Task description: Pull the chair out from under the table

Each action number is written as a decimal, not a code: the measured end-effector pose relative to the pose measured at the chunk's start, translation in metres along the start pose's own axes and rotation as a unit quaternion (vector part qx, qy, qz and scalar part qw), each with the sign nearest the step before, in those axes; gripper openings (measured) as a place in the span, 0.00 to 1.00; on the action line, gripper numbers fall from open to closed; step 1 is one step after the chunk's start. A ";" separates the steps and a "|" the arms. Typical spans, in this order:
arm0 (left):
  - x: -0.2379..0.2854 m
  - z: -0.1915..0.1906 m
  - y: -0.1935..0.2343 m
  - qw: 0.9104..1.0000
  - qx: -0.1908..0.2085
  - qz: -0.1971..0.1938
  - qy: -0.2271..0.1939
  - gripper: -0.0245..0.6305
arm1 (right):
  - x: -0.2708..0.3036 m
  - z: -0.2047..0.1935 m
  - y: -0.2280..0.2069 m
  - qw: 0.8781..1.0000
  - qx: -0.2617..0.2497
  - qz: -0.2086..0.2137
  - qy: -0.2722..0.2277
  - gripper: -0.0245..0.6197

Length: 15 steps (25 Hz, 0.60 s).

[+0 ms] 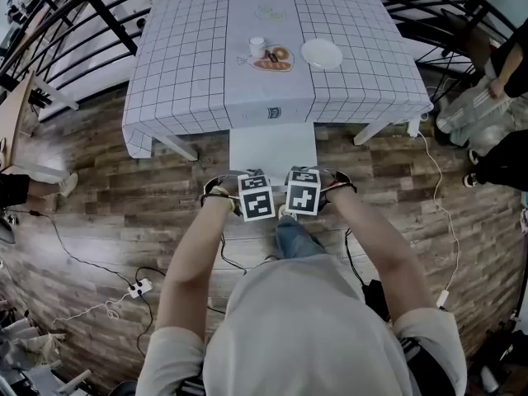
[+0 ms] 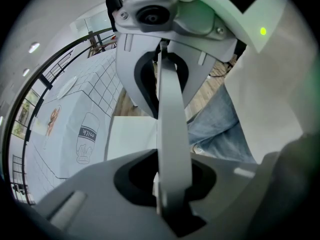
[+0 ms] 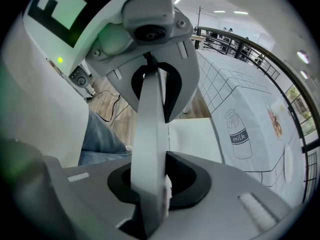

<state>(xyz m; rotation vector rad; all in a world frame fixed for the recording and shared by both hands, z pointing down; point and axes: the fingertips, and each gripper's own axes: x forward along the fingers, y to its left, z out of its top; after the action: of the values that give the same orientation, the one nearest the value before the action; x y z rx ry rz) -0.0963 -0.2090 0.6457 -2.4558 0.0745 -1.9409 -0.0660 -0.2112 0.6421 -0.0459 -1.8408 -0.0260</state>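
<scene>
The white chair's seat (image 1: 272,148) sticks out from under the table (image 1: 190,97), which has a checked cloth. Both grippers point steeply down, side by side, at the chair's thin backrest. My left gripper (image 1: 256,198) is shut on the top edge of the backrest (image 2: 171,114), which runs upright between its jaws. My right gripper (image 1: 304,190) is shut on the same backrest (image 3: 150,134) just to the right. In each gripper view the other gripper faces it along the backrest. The seat (image 2: 131,135) (image 3: 195,136) lies beyond, with the cloth's milk-bottle drawing (image 3: 237,134) behind it.
On the table stand a white cup (image 1: 256,46), a tray of pastries (image 1: 273,59) and a white plate (image 1: 321,54). Cables and a power strip (image 1: 140,287) lie on the wooden floor. People stand at the right (image 1: 495,106). A black railing (image 1: 66,15) curves behind the table.
</scene>
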 end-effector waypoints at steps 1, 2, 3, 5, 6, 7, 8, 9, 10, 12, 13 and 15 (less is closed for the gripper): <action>0.000 0.001 -0.003 1.000 0.000 -0.001 0.000 0.16 | 0.000 0.000 0.003 1.000 0.000 0.000 0.000 0.15; 0.000 0.001 -0.006 1.000 0.000 -0.001 -0.001 0.16 | 0.000 -0.001 0.006 1.000 0.000 0.000 0.000 0.15; 0.000 0.002 -0.008 1.000 0.000 -0.001 -0.001 0.16 | 0.000 -0.001 0.008 1.000 -0.001 0.001 0.000 0.15; 0.001 0.003 -0.013 1.000 -0.003 -0.001 0.000 0.16 | 0.000 -0.003 0.013 1.000 -0.004 0.002 0.000 0.15; 0.001 0.004 -0.015 1.000 -0.004 -0.001 0.000 0.16 | 0.000 -0.004 0.015 1.000 -0.005 0.002 0.000 0.15; 0.001 0.004 -0.017 1.000 -0.004 0.000 0.000 0.16 | 0.000 -0.004 0.016 1.000 -0.004 0.003 0.001 0.15; 0.001 0.004 -0.018 1.000 -0.004 0.000 -0.001 0.16 | 0.000 -0.004 0.018 1.000 -0.004 0.002 0.001 0.15; 0.001 0.003 -0.020 1.000 -0.003 0.001 -0.001 0.16 | 0.000 -0.003 0.020 1.000 -0.003 0.002 0.001 0.15; 0.001 0.002 -0.022 1.000 -0.003 0.001 -0.001 0.16 | 0.000 -0.002 0.022 1.000 -0.003 0.001 0.001 0.15; 0.001 0.003 -0.026 1.000 -0.003 0.001 -0.001 0.16 | 0.000 -0.002 0.026 1.000 -0.003 0.001 0.000 0.15; 0.001 0.003 -0.028 1.000 -0.003 0.001 -0.001 0.16 | 0.000 -0.003 0.028 1.000 -0.003 0.001 0.000 0.15; 0.001 0.004 -0.032 1.000 -0.004 0.000 -0.001 0.16 | 0.000 -0.004 0.032 1.000 -0.004 0.002 0.000 0.15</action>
<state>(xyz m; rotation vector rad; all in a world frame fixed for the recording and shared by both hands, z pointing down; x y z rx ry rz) -0.0910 -0.1772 0.6468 -2.4624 0.0823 -1.9405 -0.0611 -0.1795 0.6428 -0.0547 -1.8398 -0.0303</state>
